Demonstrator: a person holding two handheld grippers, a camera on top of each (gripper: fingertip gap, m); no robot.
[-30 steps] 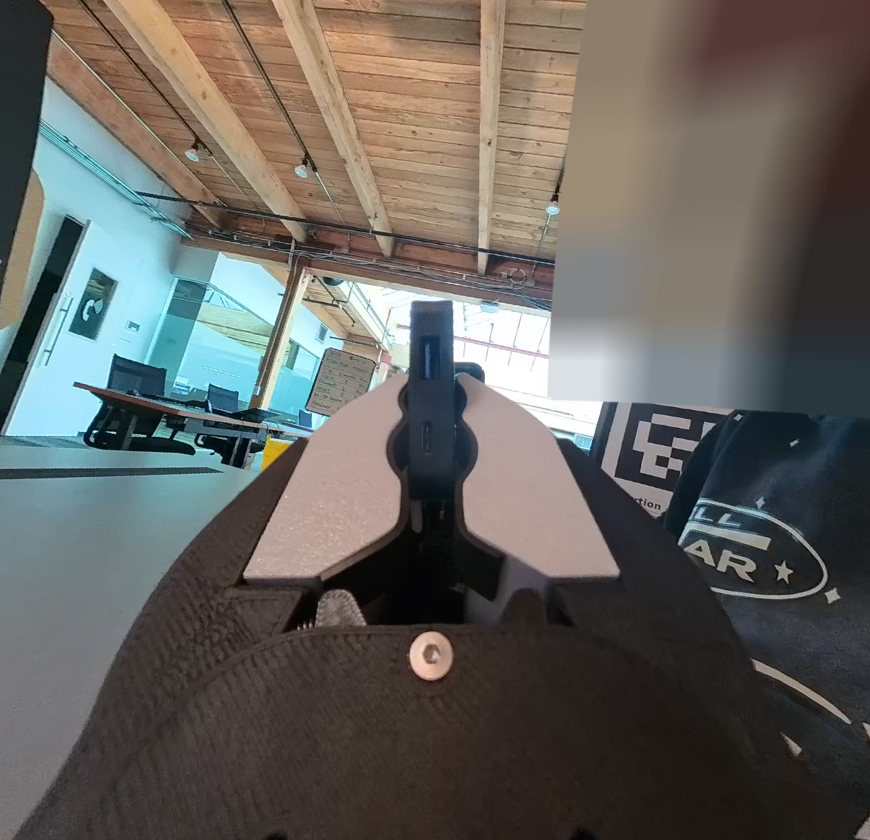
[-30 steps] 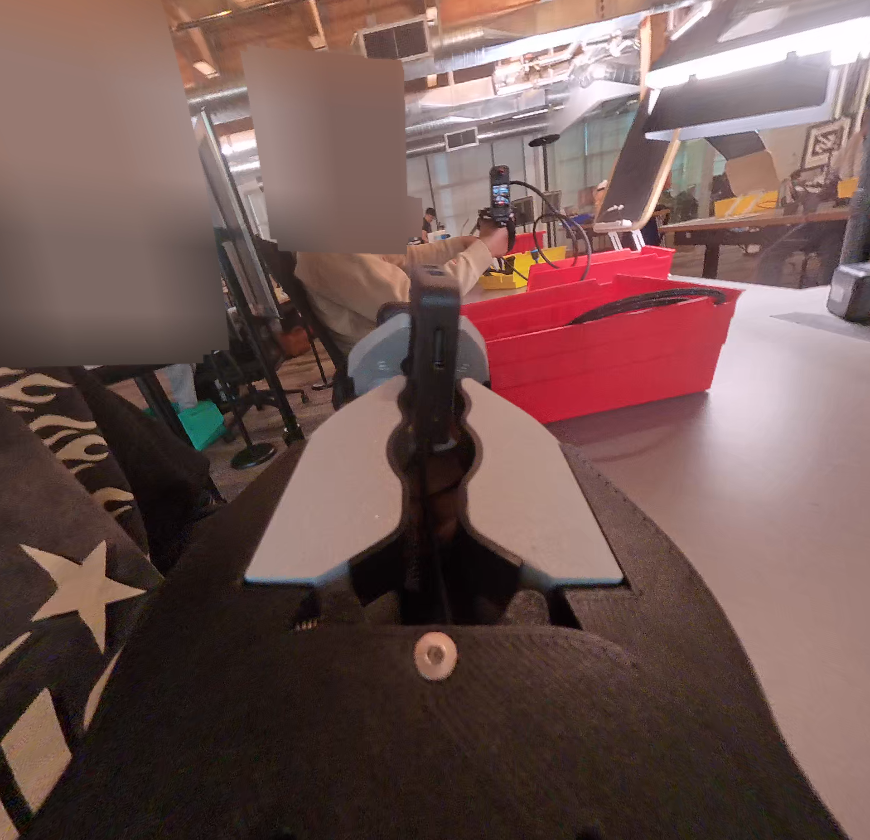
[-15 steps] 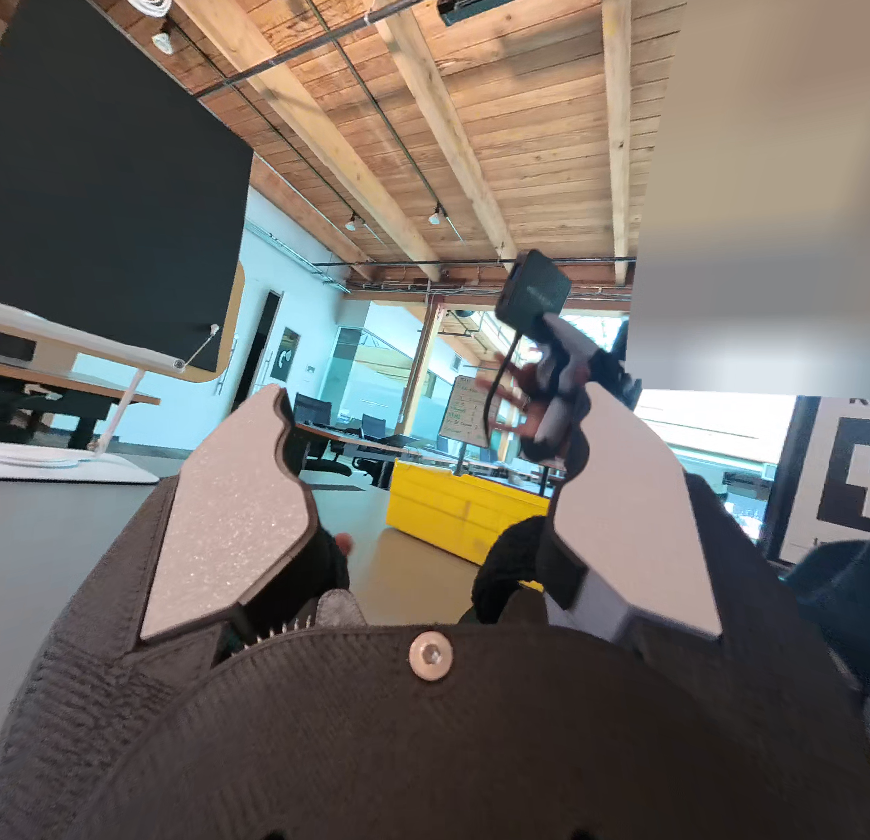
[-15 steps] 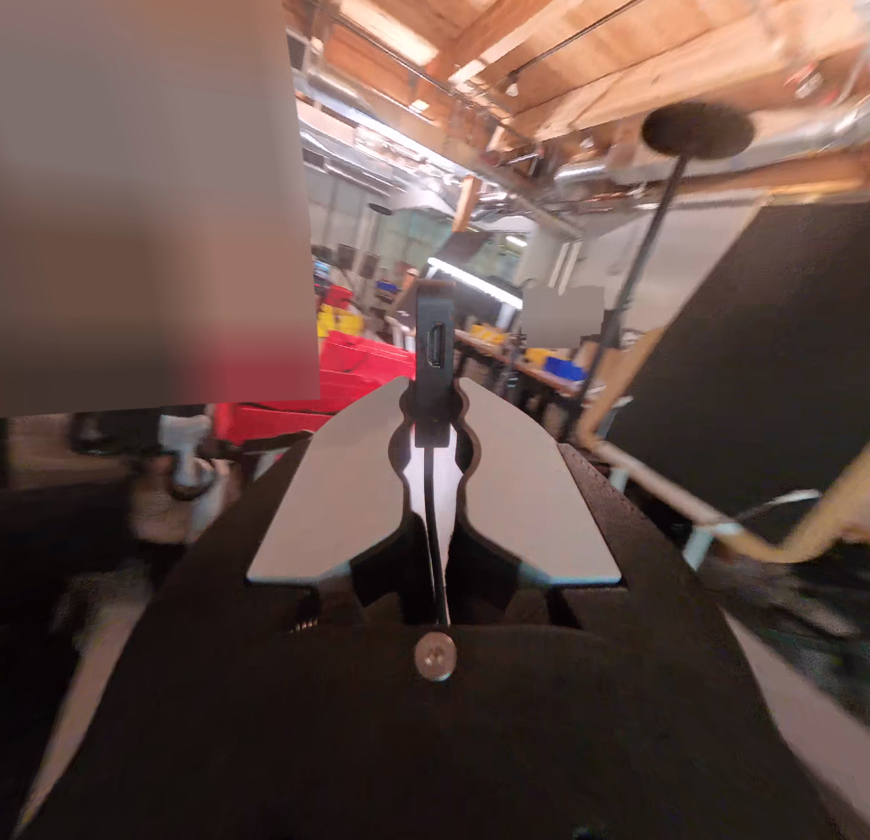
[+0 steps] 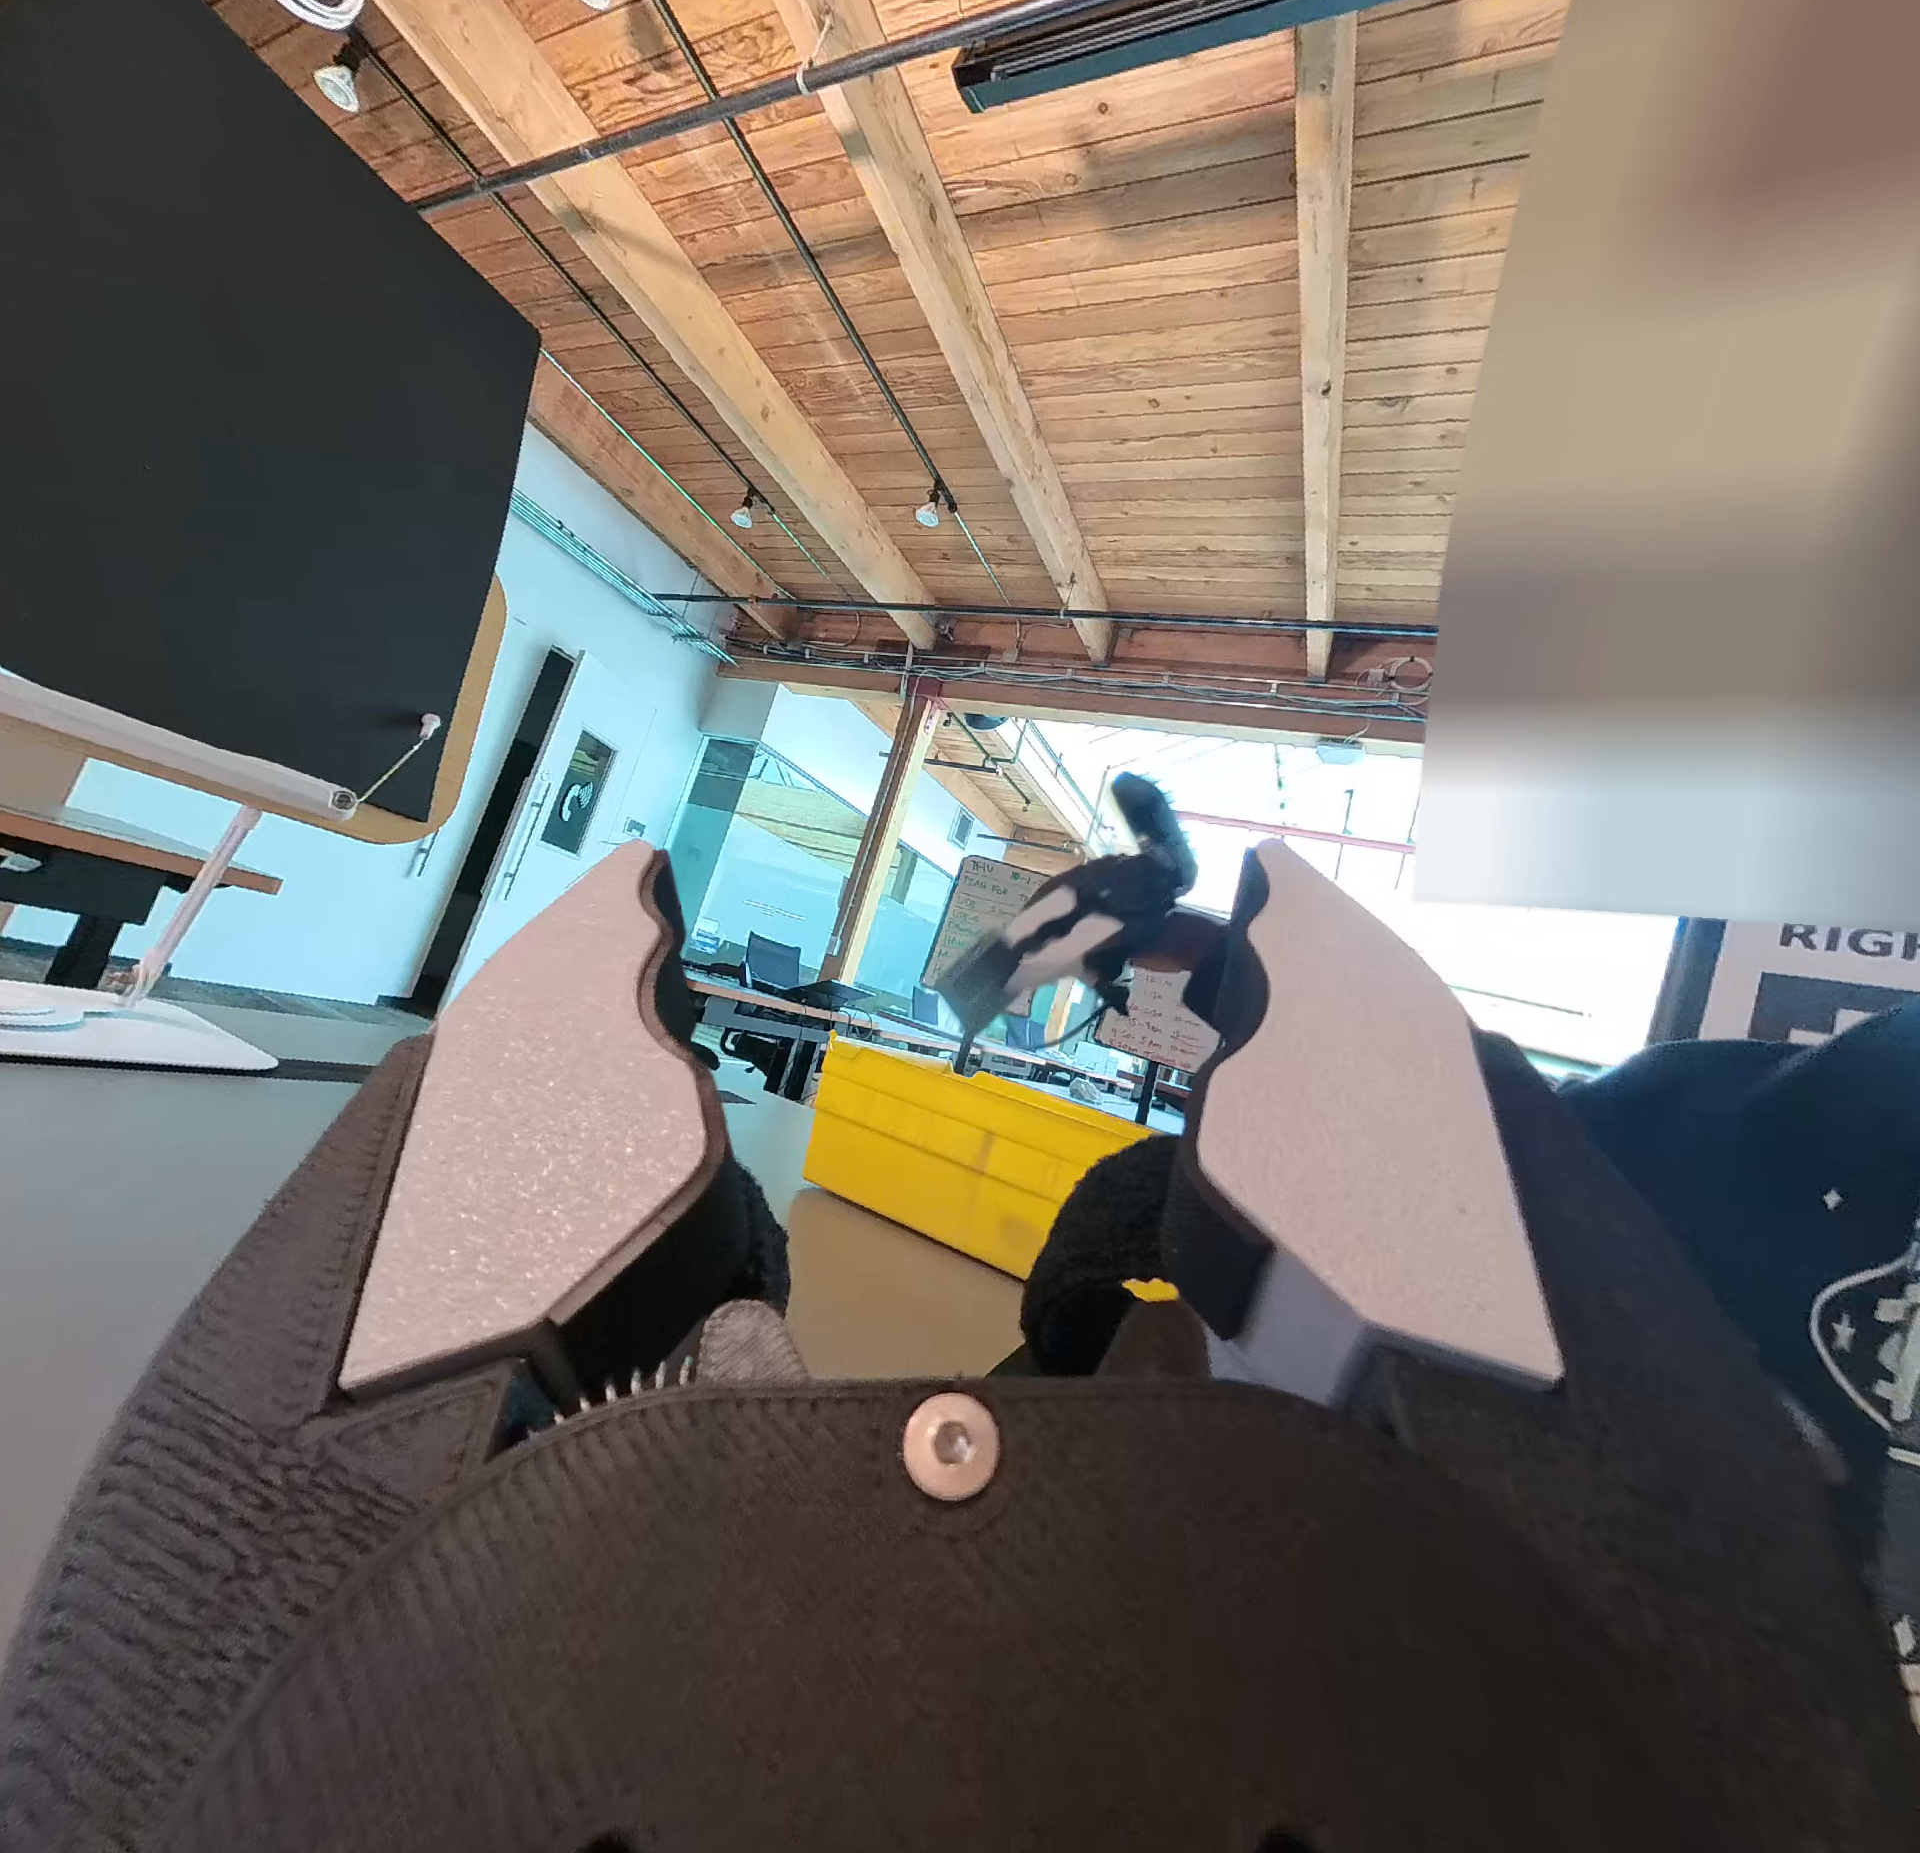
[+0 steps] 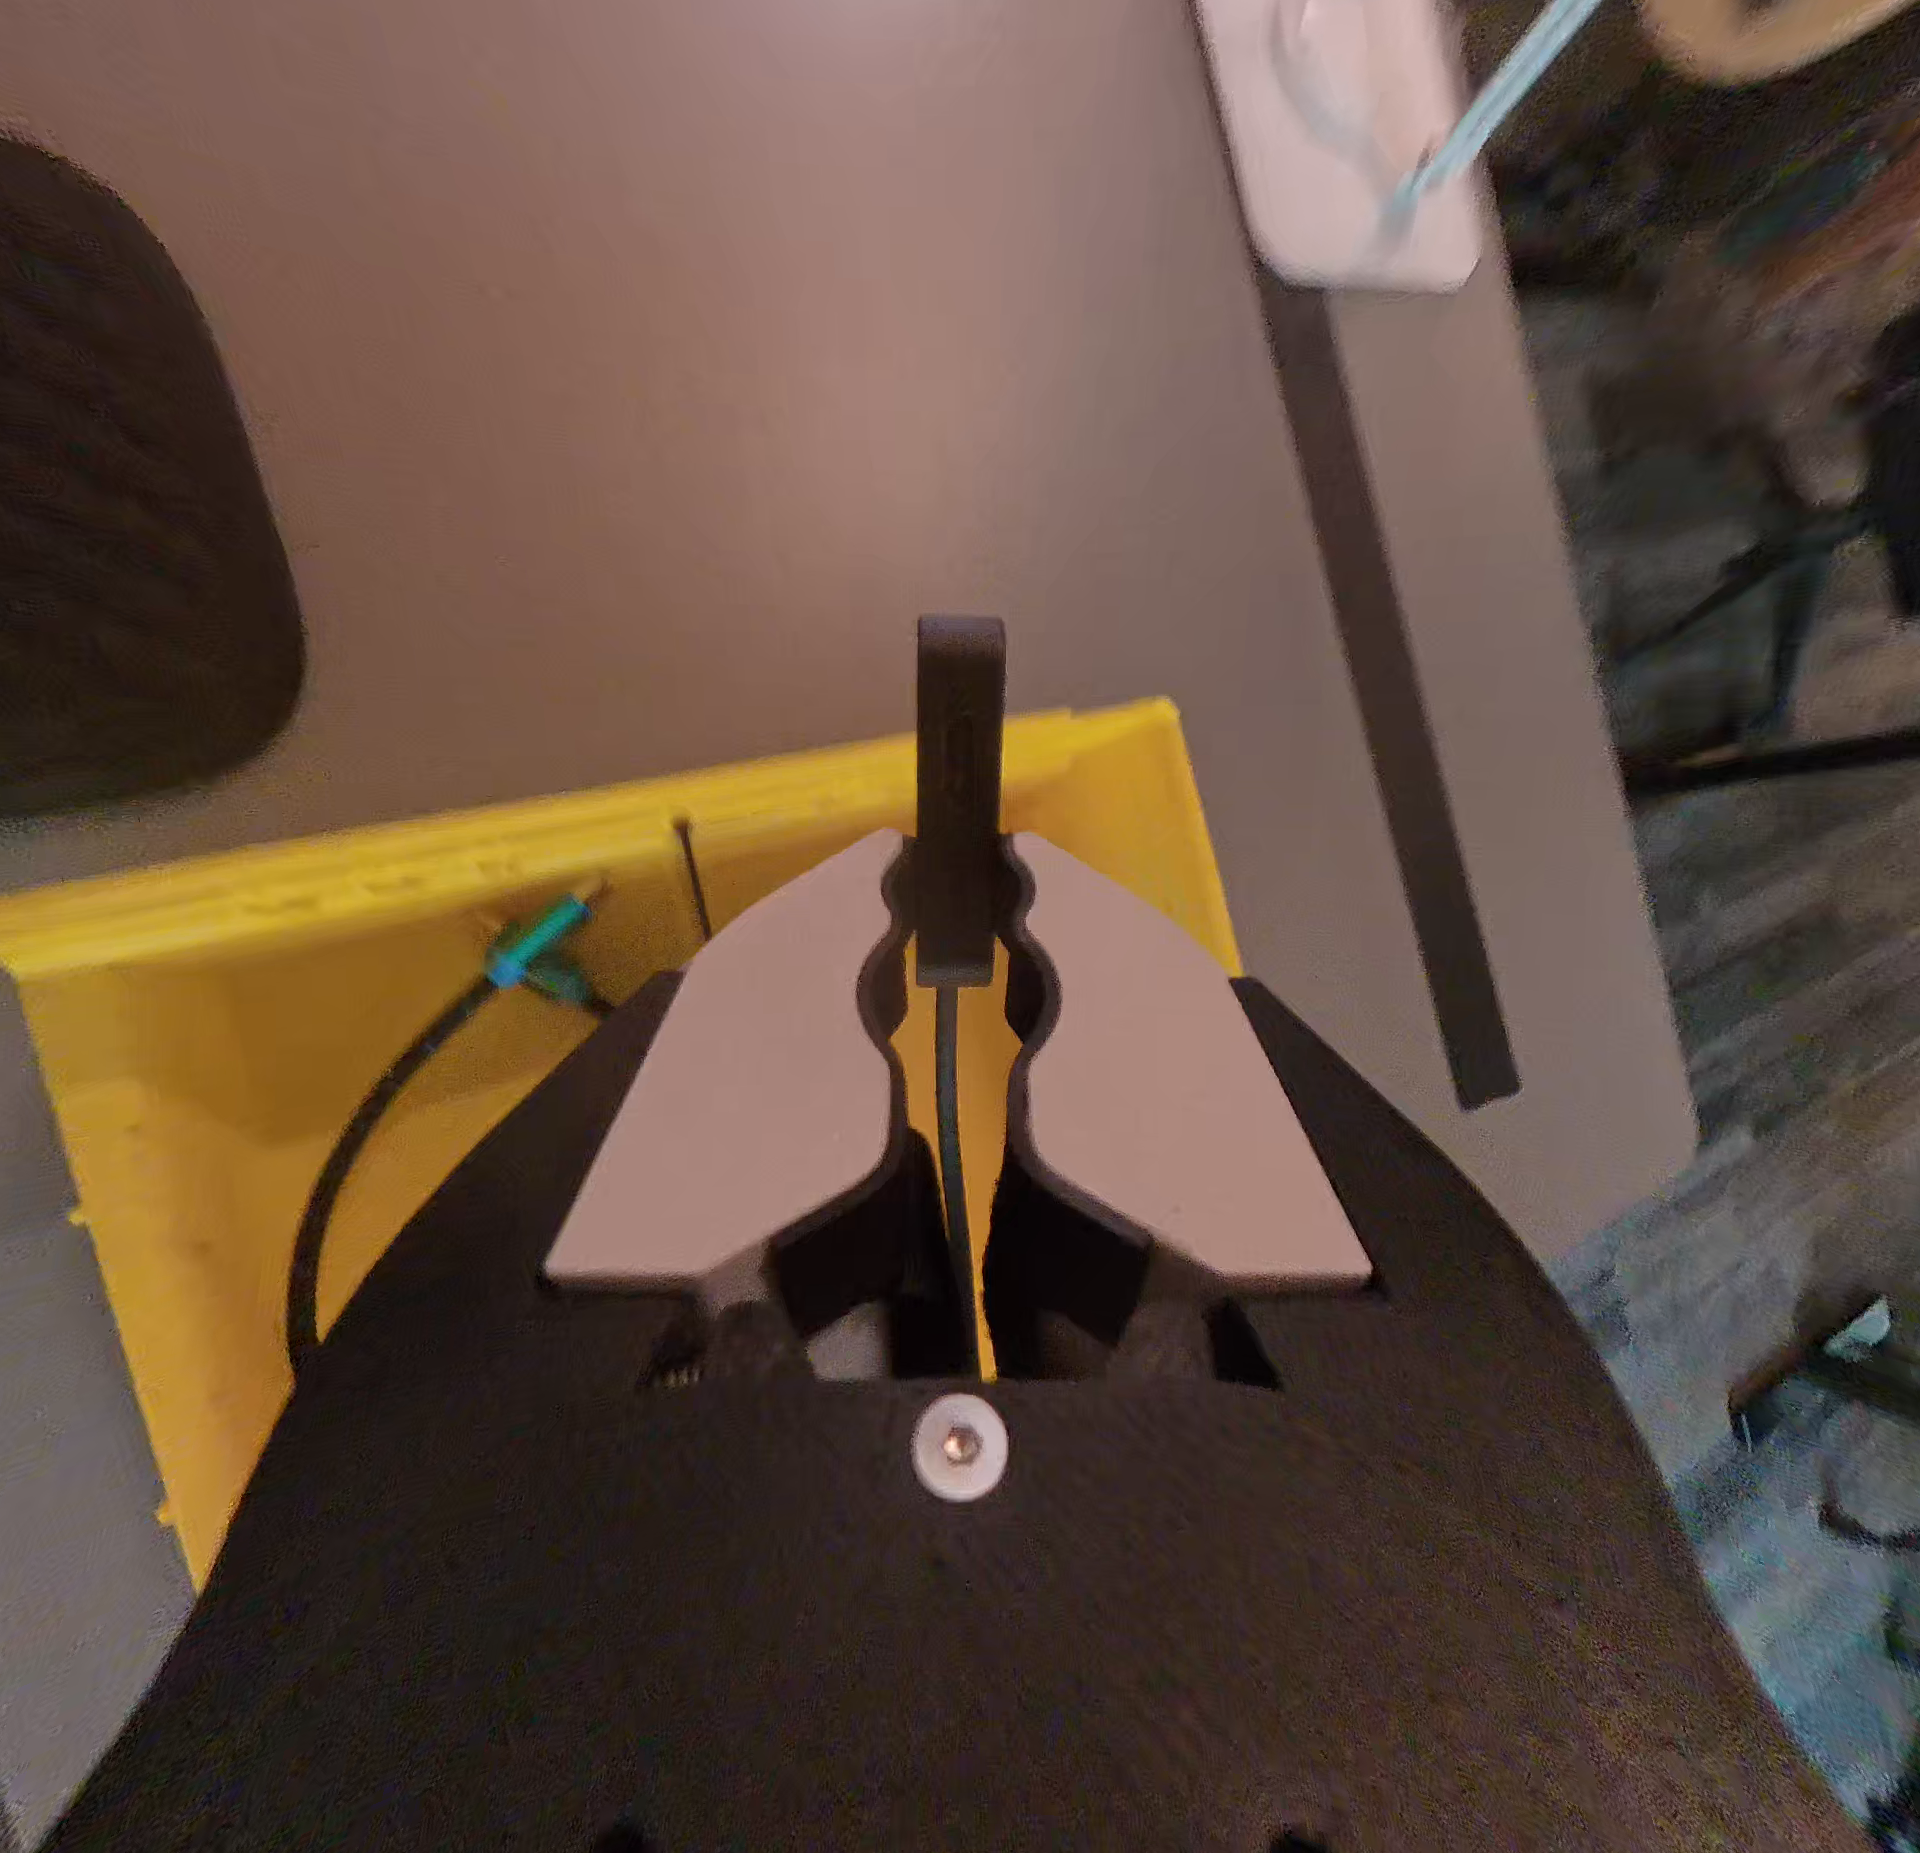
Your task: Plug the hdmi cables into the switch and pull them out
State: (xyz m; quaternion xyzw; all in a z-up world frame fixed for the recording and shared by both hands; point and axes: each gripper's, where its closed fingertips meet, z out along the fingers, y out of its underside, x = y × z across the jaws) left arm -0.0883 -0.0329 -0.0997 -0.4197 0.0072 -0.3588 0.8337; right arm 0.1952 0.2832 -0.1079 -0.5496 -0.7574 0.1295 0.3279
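My right gripper [image 6: 961, 858] is shut on the thin black switch [image 6: 961, 754], which sticks out past the fingertips with its thin cable trailing back between the fingers. It points down over a yellow bin [image 6: 208, 1076] on the table. In the bin lies a black cable [image 6: 343, 1149] with a green-blue plug [image 6: 535, 956]. My left gripper [image 5: 956, 930] is open and empty, low over the table. In the left wrist view the right gripper with the switch [image 5: 1060, 936] shows blurred, above the yellow bin [image 5: 935, 1159].
A grey table [image 6: 727, 349] bears a white lamp base [image 6: 1351, 110] and a black strip [image 6: 1392, 712] near its right edge. A dark rounded shape [image 6: 104, 473] is at the left. A black panel [image 5: 208, 349] hangs at left. A person's dark shirt [image 5: 1766, 1232] is at right.
My left gripper opened and let go of the switch. My right gripper, still shut on the switch, swung from facing the room to pointing down over the yellow bin.
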